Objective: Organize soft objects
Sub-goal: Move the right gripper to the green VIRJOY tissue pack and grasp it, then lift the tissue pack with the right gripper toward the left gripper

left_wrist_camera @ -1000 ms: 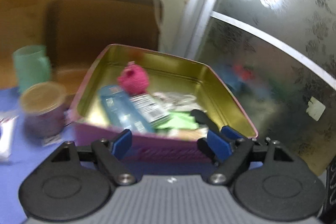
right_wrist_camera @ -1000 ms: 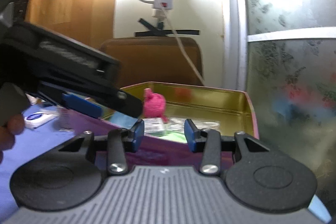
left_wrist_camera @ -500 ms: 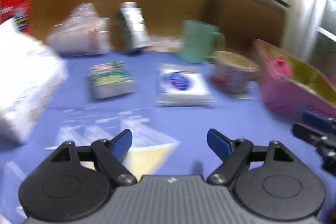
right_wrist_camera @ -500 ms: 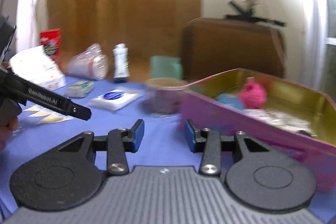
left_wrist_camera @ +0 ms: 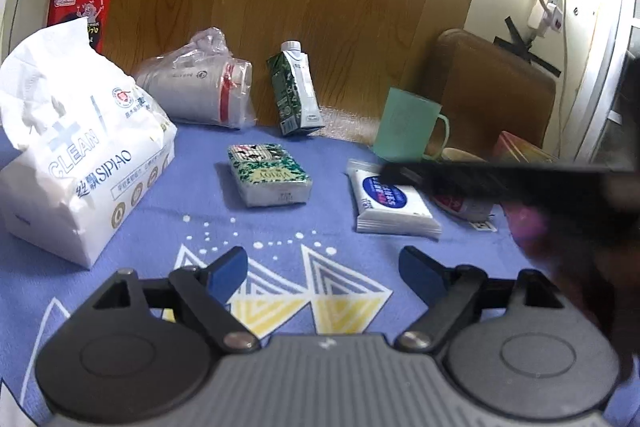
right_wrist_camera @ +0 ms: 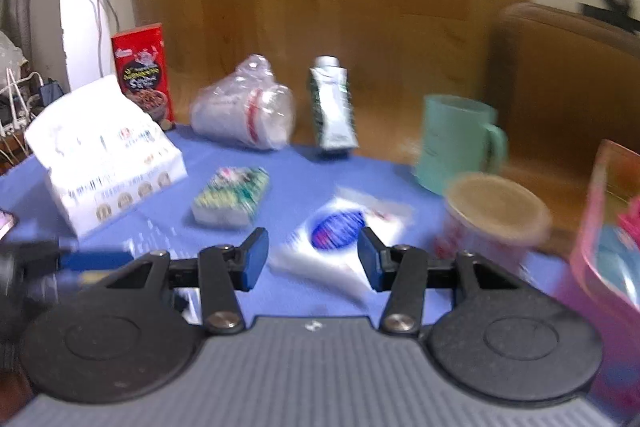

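A blue patterned tablecloth (left_wrist_camera: 192,211) covers the table, and the biggest thing on it is the white tissue bag (left_wrist_camera: 76,155) at the left, its top crumpled. Behind it a red box (left_wrist_camera: 82,7) stands half hidden. A bagged stack of paper cups (left_wrist_camera: 200,87) lies on its side near a tilted green drink carton (left_wrist_camera: 296,91). At the right edge of the right wrist view a pink tin (right_wrist_camera: 604,235) is cut off, with something pink and blue inside, too blurred to name. A mint mug (left_wrist_camera: 408,127) stands beside a paper-lidded tub (right_wrist_camera: 496,219).

The soft things lie mid-cloth: a green tissue pack (left_wrist_camera: 270,175) and, well apart to its right, a white wipes pack (left_wrist_camera: 390,201) with a blue label, partly crossed in the left view by a dark blurred bar.

The left gripper (left_wrist_camera: 322,273) hangs above the cloth, jaws spread wide, holding nothing. The right gripper (right_wrist_camera: 312,259) is parted too, empty, the wipes pack showing between its fingers; I cannot tell whether it touches.
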{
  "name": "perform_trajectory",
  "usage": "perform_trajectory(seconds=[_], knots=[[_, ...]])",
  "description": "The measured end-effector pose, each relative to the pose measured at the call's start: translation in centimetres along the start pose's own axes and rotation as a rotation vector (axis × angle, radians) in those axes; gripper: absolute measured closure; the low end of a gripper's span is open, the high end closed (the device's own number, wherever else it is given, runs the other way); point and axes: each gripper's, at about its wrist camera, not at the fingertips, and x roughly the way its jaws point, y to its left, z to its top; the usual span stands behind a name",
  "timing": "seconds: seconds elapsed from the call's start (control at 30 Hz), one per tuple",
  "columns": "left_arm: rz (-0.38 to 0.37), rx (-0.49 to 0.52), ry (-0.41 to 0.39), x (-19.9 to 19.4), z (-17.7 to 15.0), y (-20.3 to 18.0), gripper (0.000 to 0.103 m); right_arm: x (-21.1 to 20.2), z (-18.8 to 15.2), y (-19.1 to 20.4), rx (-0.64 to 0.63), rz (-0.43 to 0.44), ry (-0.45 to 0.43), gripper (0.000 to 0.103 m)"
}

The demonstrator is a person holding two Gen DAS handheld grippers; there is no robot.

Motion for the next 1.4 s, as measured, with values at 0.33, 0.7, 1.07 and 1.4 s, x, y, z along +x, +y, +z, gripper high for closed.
perform_trajectory(seconds=[0.33, 0.7, 1.07, 1.4], knots=[[-0.073, 0.006, -0.011, -0.4, 0.0, -0.1, 0.016, 10.2, 4.1, 3.3, -0.063, 0.16, 0.294, 0.022], [-0.087, 0.024, -0.008, -0.4, -0.1, -0.3, 0.016, 8.2, 3.9, 2.4, -0.146, 0.19, 0.283, 0.049], [-0.095, -0.016, 0.021, -0.1, 0.0, 0.4, 0.016, -5.1, -1.1, -4.1, -0.031, 0.118, 0.142, 0.049], [-0.076, 0.037, 0.073, 0.3, -0.3, -0.9, 0.014, -12.5, -11.2, -0.8, -0.136, 0.065, 0.127, 0.045]])
